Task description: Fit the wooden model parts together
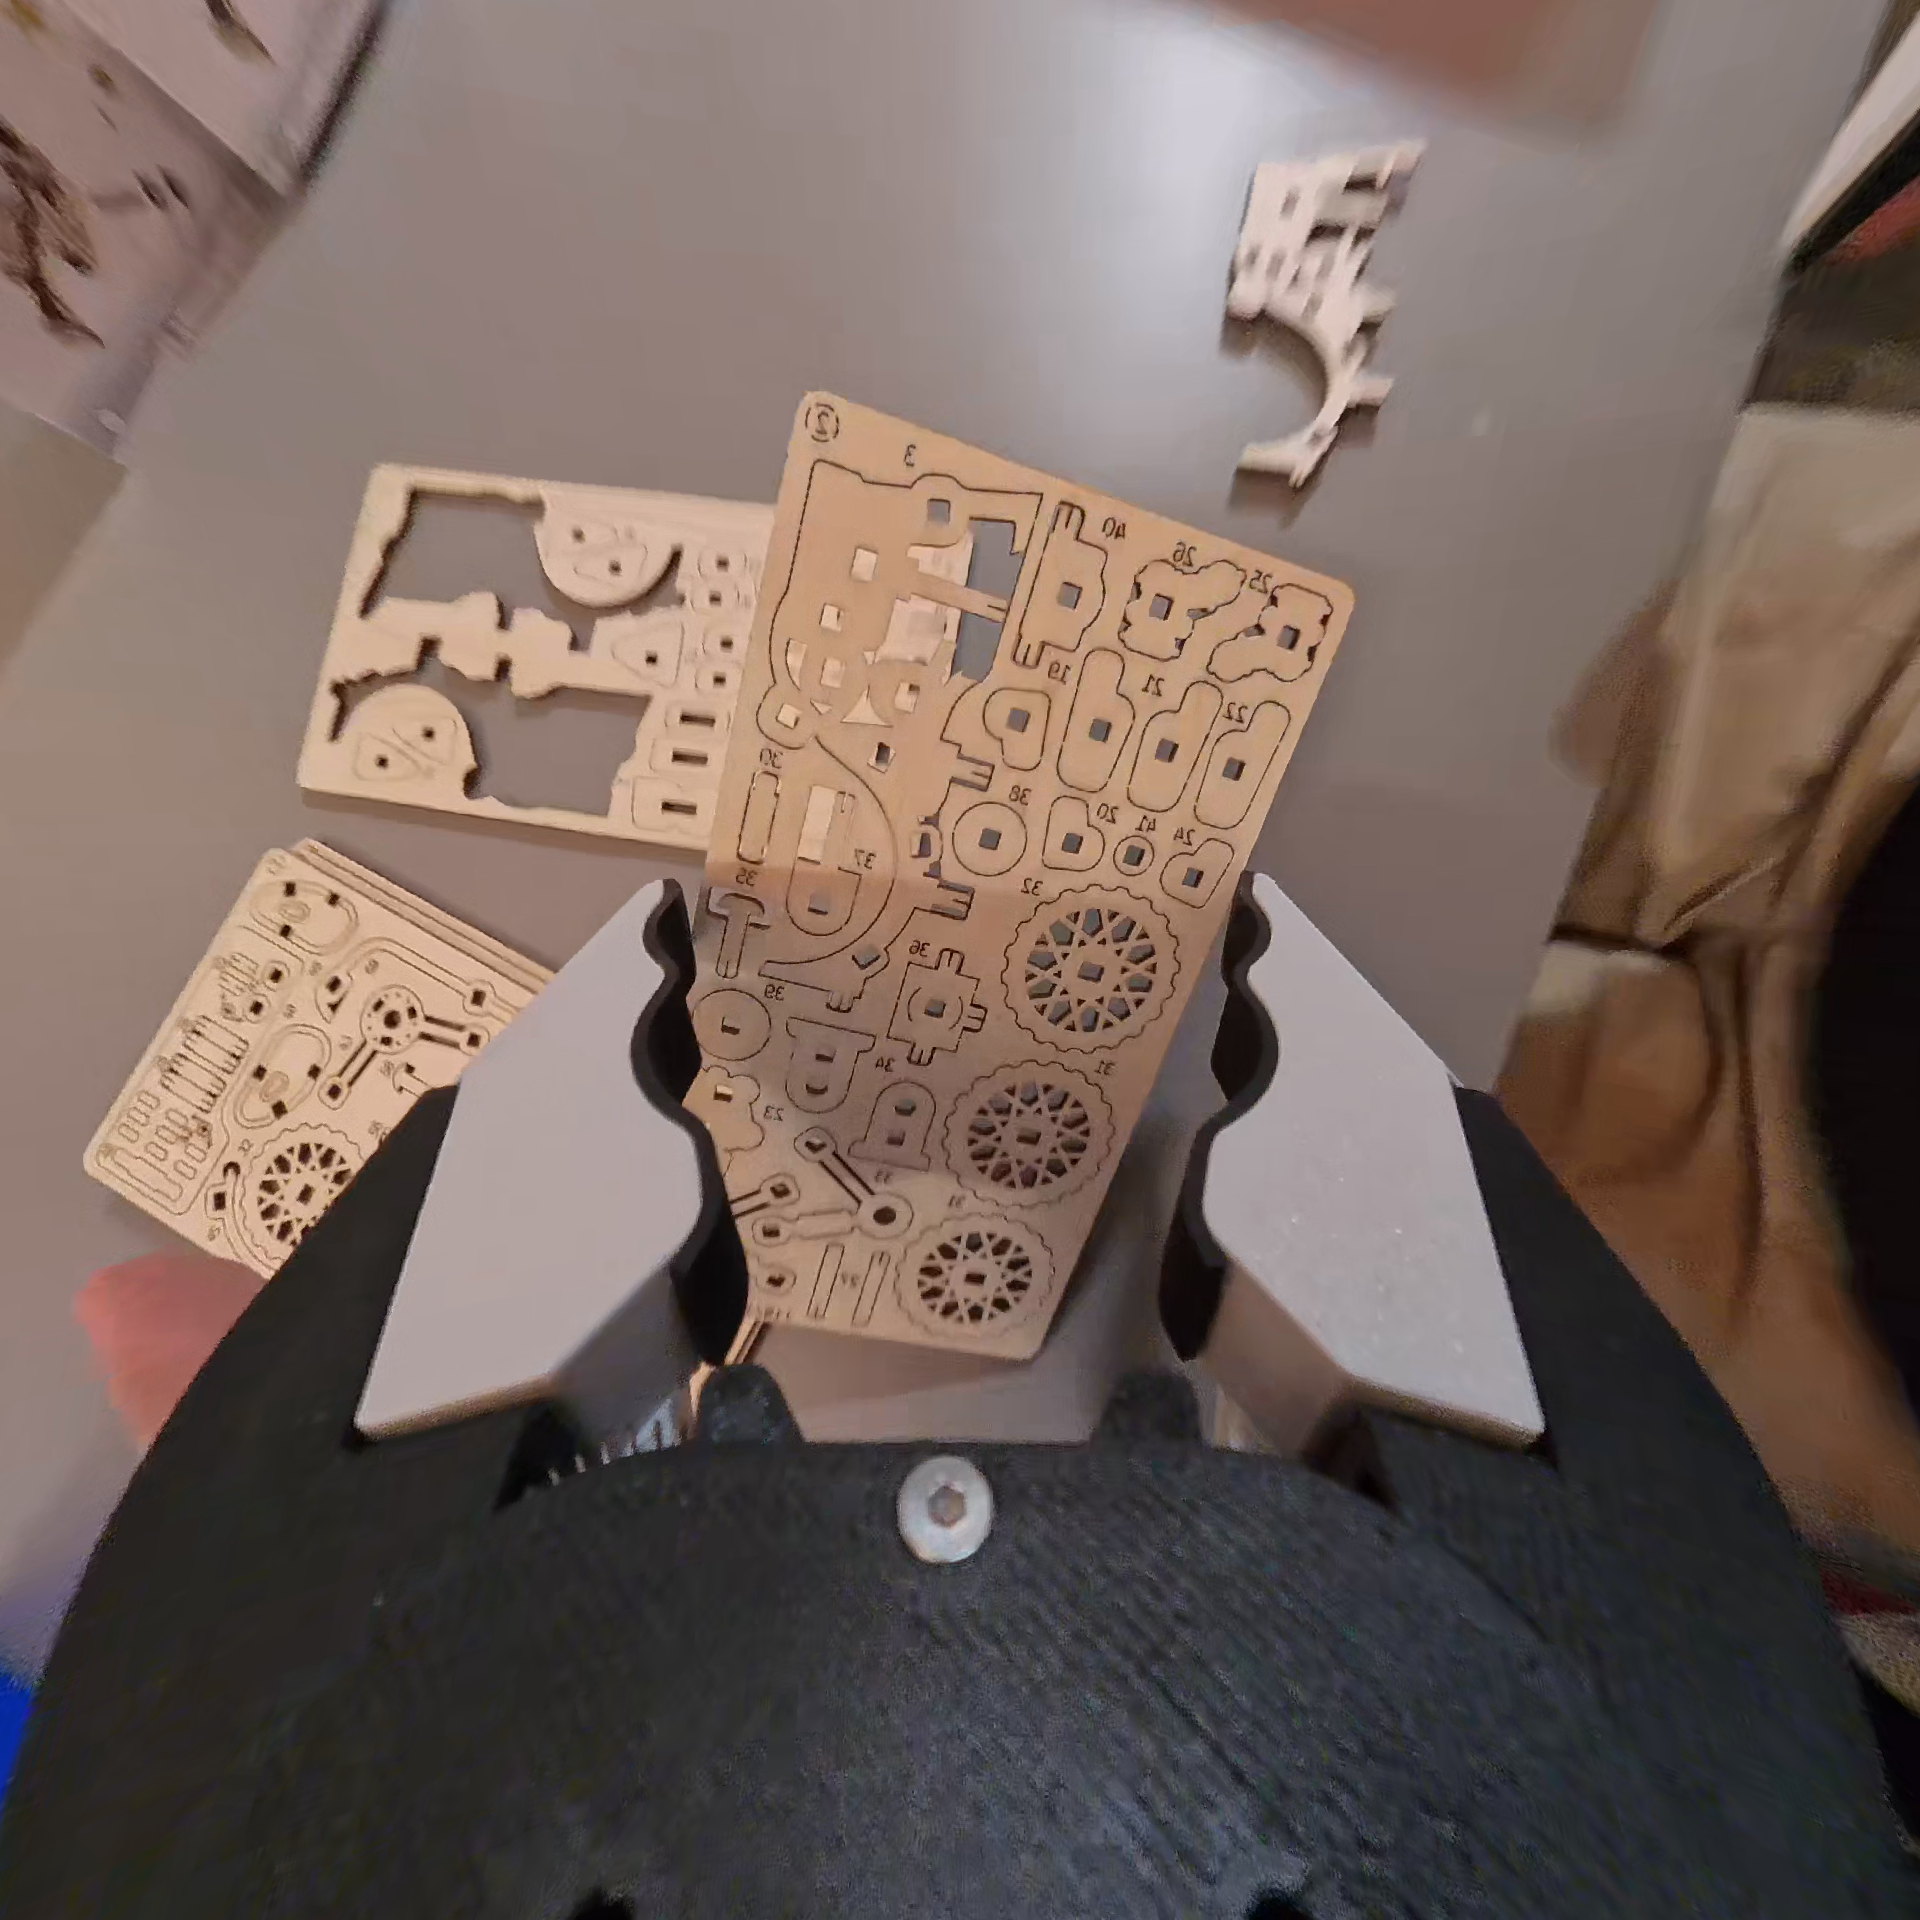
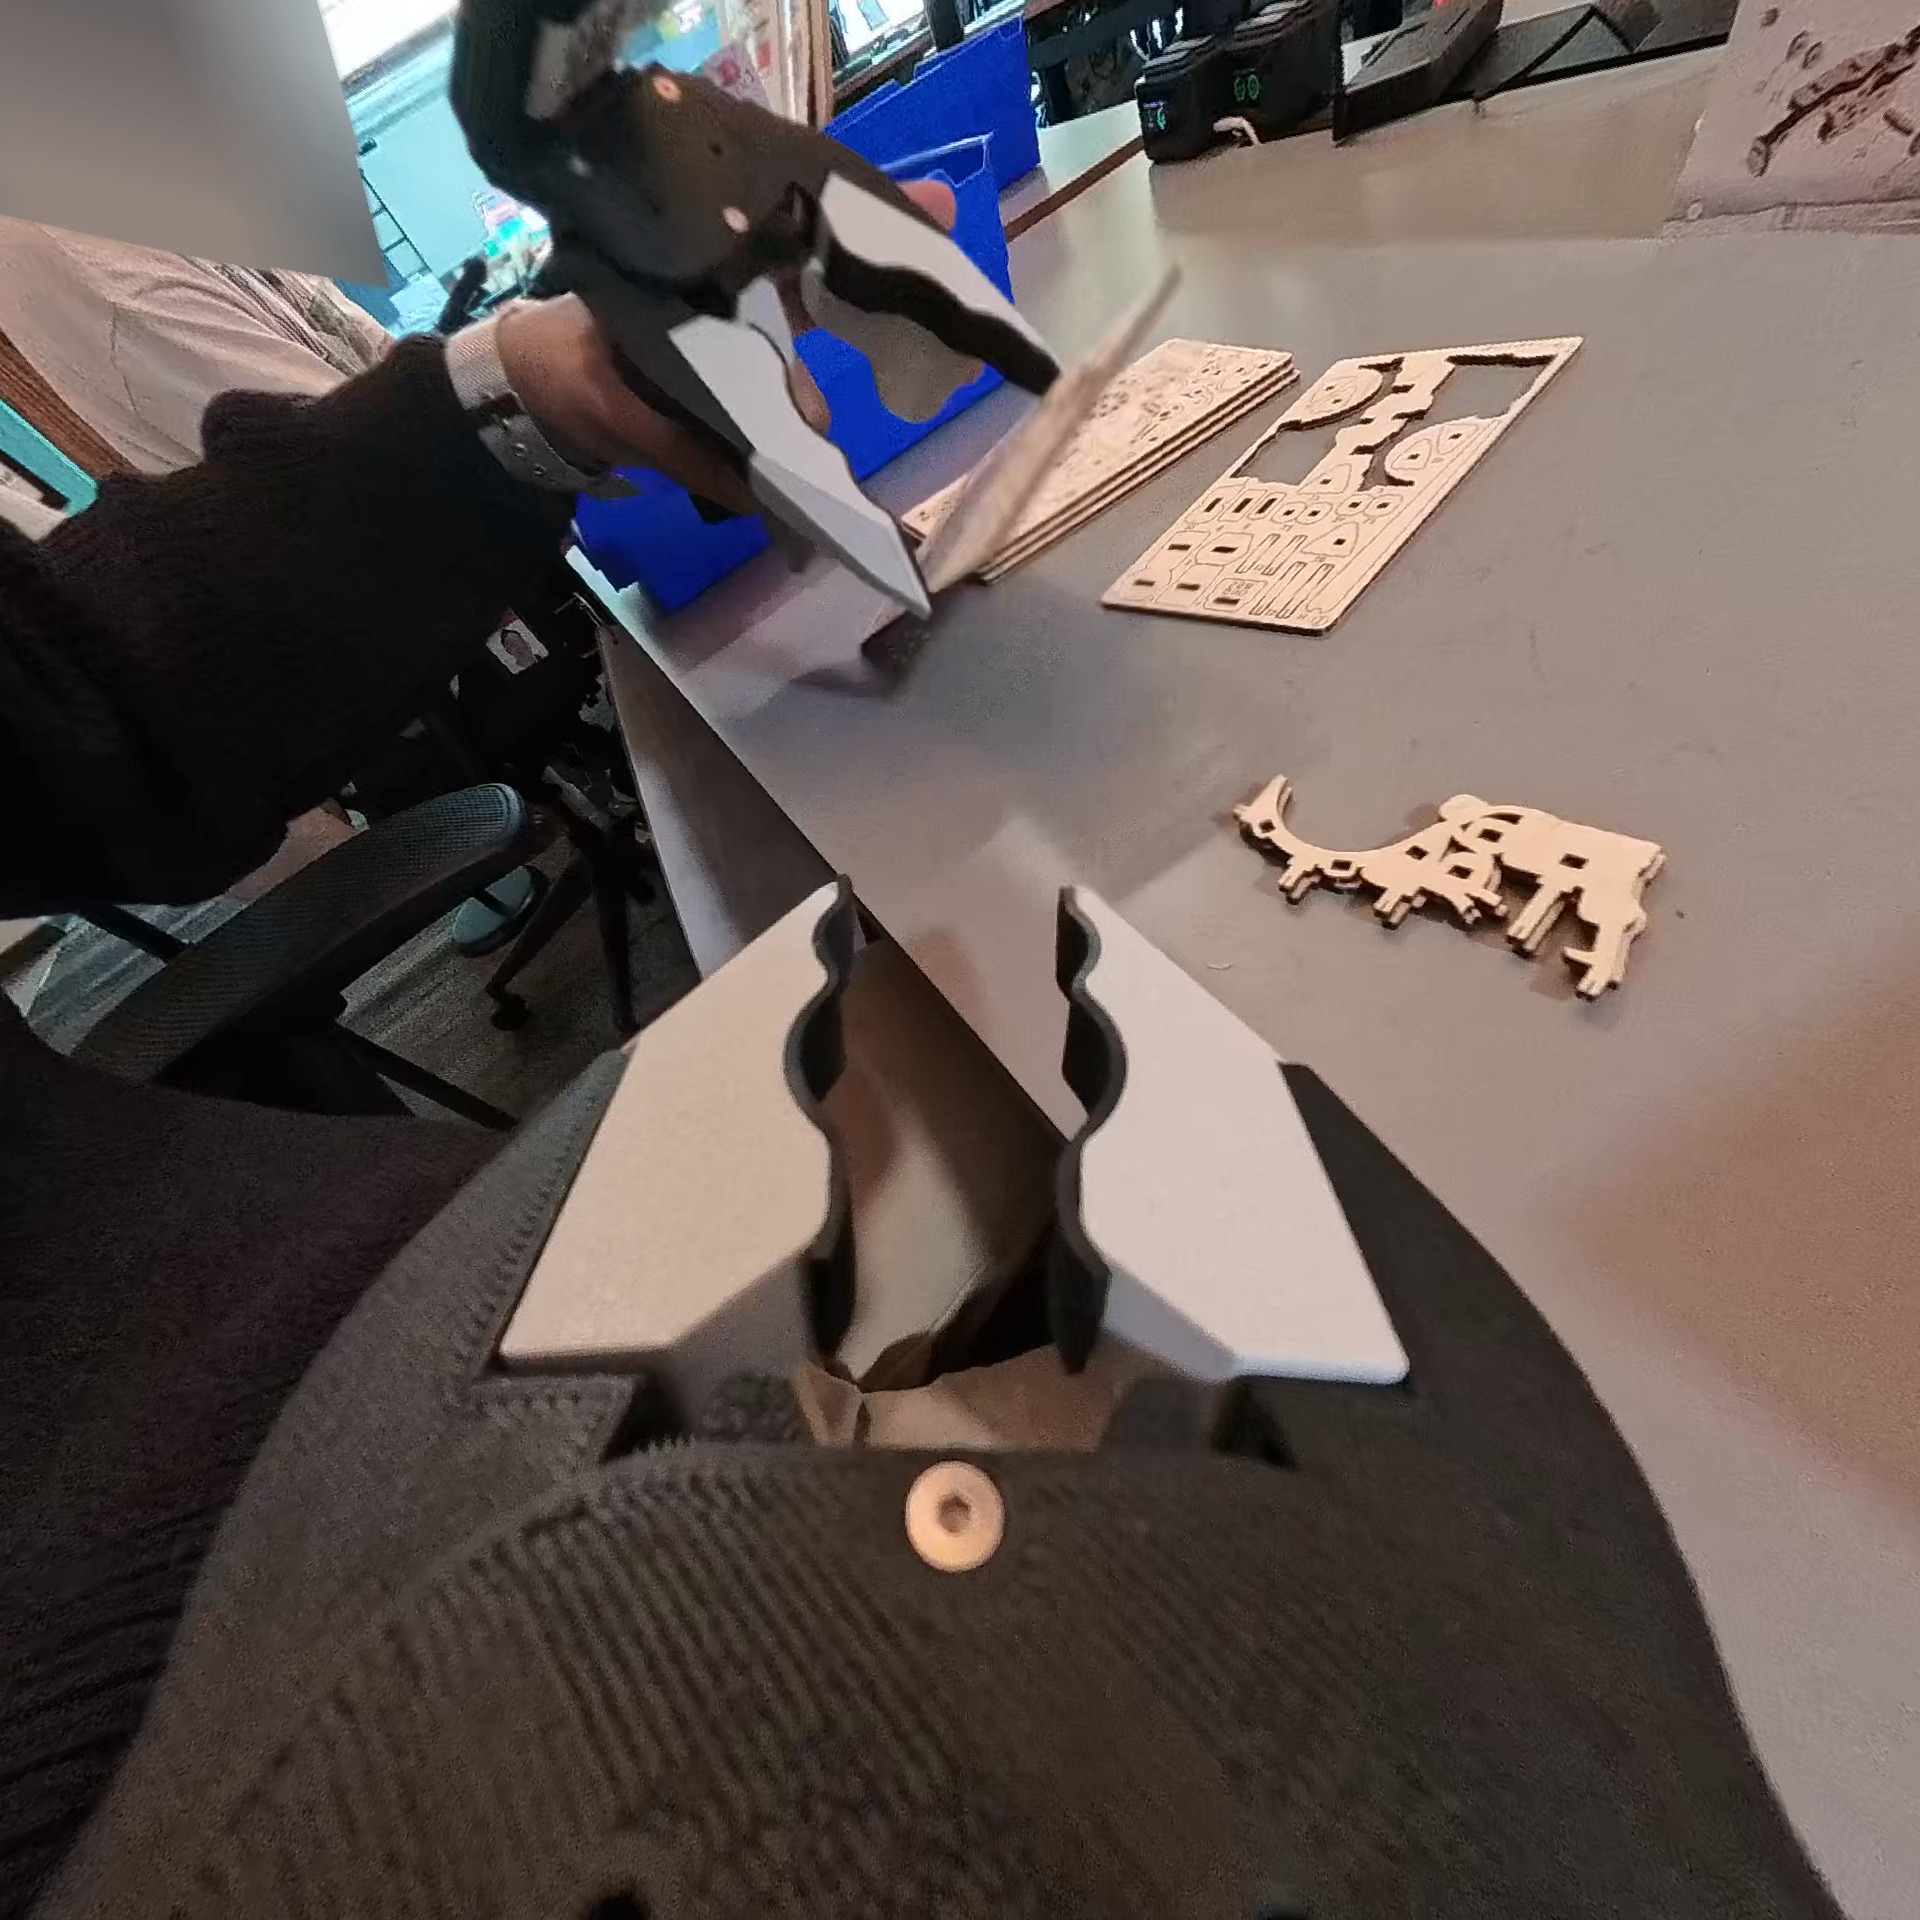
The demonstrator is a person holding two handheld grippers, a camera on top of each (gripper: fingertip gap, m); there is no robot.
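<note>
My left gripper (image 1: 961, 894) holds a thin wooden sheet of laser-cut parts (image 1: 997, 831) across its width, tilted up off the grey table (image 1: 935, 260). In the right wrist view the left gripper (image 2: 982, 488) shows with that sheet (image 2: 1081, 395) edge-on between its fingers. A stack of uncut sheets (image 1: 301, 1060) (image 2: 1174, 416) and a sheet with parts removed (image 1: 520, 665) (image 2: 1351, 488) lie flat. A partly assembled wooden piece (image 1: 1320, 312) (image 2: 1475, 883) lies apart. My right gripper (image 2: 956, 914) is open and empty over the table's front edge.
A printed paper (image 1: 104, 208) (image 2: 1818, 104) lies at the table's far side. A blue bin (image 2: 935, 114) stands behind the left gripper. An office chair (image 2: 364, 894) is off the table edge. Brown cloth (image 1: 1714, 831) lies at the right. The partly assembled wooden piece (image 1: 1320, 312) sits 8 cm or so from the ends of my right fingers. The right camera catches it too, in the right wrist view (image 2: 1398, 850).
</note>
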